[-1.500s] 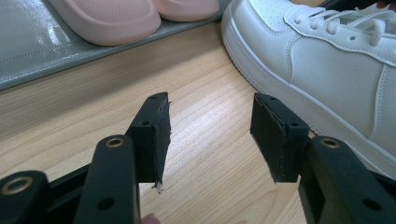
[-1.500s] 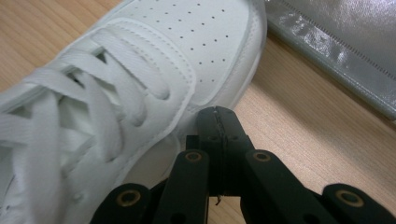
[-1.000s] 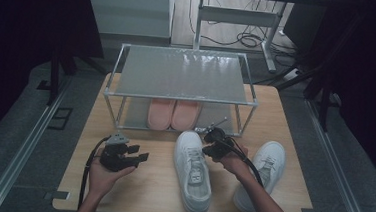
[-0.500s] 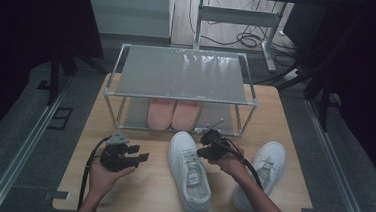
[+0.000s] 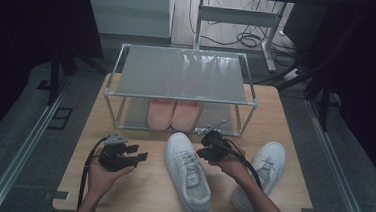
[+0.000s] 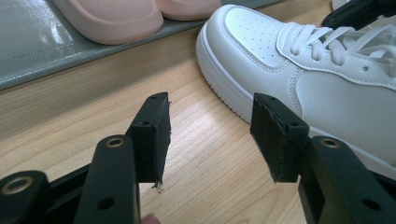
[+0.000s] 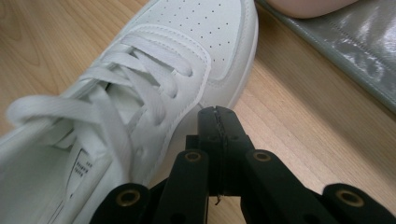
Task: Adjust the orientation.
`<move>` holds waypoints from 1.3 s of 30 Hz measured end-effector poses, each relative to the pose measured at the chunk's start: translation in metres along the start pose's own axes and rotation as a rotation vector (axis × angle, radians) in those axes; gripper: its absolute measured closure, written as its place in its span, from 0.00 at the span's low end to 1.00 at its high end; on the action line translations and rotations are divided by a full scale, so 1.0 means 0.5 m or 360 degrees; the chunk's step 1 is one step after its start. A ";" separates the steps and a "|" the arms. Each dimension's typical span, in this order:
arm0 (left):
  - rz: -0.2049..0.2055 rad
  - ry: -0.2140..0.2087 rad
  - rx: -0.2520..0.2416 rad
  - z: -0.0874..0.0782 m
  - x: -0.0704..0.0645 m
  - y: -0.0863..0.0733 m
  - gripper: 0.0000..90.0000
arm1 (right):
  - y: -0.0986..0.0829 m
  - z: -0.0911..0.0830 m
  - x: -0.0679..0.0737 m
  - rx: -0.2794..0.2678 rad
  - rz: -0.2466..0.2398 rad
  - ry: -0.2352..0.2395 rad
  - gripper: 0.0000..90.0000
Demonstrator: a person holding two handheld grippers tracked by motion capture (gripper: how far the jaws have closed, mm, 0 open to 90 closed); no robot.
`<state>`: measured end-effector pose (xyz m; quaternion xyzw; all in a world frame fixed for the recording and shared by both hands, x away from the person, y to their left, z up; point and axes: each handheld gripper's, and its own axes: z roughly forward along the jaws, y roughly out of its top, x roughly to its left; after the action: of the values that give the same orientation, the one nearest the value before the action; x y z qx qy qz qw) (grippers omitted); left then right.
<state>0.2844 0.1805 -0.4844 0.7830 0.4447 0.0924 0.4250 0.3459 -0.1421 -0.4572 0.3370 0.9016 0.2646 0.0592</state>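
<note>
The white sneaker point(image 5: 187, 172) you were working on lay flat on the desk point(image 5: 130, 192), toe pointing at the rack and heel toward you, roughly in the middle of the wooden top. Your right gripper point(image 5: 208, 148) sat against the sneaker's right flank near the laces; in the right gripper view its fingers point(image 7: 218, 135) were pressed together with nothing between them, just beside the shoe's side wall, and I could not tell whether they actually touched it. Your left gripper point(image 5: 131, 157) rested in your left hand point(image 5: 102, 172) to the left of the shoe, apart from it, and its fingers point(image 6: 154, 135) stood well apart with only bare wood between them, the sneaker's toe lying just beyond the right one. There were two white sneakers in all: the second sneaker point(image 5: 262, 174) lay to the right of your right forearm, toe angled up and away, well apart from the first. Behind both, a metal-framed rack point(image 5: 180, 75) with two shelves stood at the far half of the desk; its lower shelf point(image 5: 135, 113) carried two pink slippers point(image 5: 173, 114) side by side, touching each other, toes toward you, while the upper one showed a bare grey sheet. So you had four pieces of footwear, two grippers and one rack on the desk.
</note>
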 end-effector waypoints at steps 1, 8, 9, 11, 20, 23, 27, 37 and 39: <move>0.0000 0.0000 0.0001 0.000 0.000 0.000 0.54 | -0.003 -0.006 0.000 -0.0012 -0.0002 0.0002 1.00; -0.0005 0.0002 0.0005 0.001 0.000 -0.001 0.54 | -0.037 -0.052 0.003 -0.0130 0.0014 0.0016 1.00; -0.0004 0.0003 0.0006 0.001 0.000 -0.001 0.54 | -0.043 -0.058 0.004 -0.0147 0.0014 0.0016 1.00; -0.0004 0.0003 0.0005 0.001 0.000 -0.001 0.54 | -0.055 -0.070 0.007 -0.0177 0.0019 0.0022 1.00; -0.0004 0.0008 0.0008 0.001 -0.002 -0.002 0.54 | -0.105 -0.112 0.027 -0.0294 0.0035 0.0051 1.00; 0.0000 0.0007 0.0009 0.001 -0.002 -0.002 0.54 | -0.118 -0.117 0.034 -0.0316 0.0029 0.0064 1.00; -0.0001 0.0008 0.0011 0.001 -0.001 -0.002 0.54 | -0.133 -0.121 0.047 -0.0339 0.0021 0.0088 1.00; -0.0001 0.0009 0.0014 0.003 -0.001 -0.003 0.54 | -0.171 -0.141 0.091 -0.0408 -0.0010 0.0154 1.00; -0.0003 0.0009 0.0015 0.003 -0.001 -0.003 0.54 | -0.178 -0.145 0.104 -0.0422 -0.0020 0.0169 1.00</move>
<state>0.2840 0.1797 -0.4867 0.7844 0.4470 0.0922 0.4200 0.2340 -0.1968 -0.4379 0.3059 0.8628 0.3985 0.0570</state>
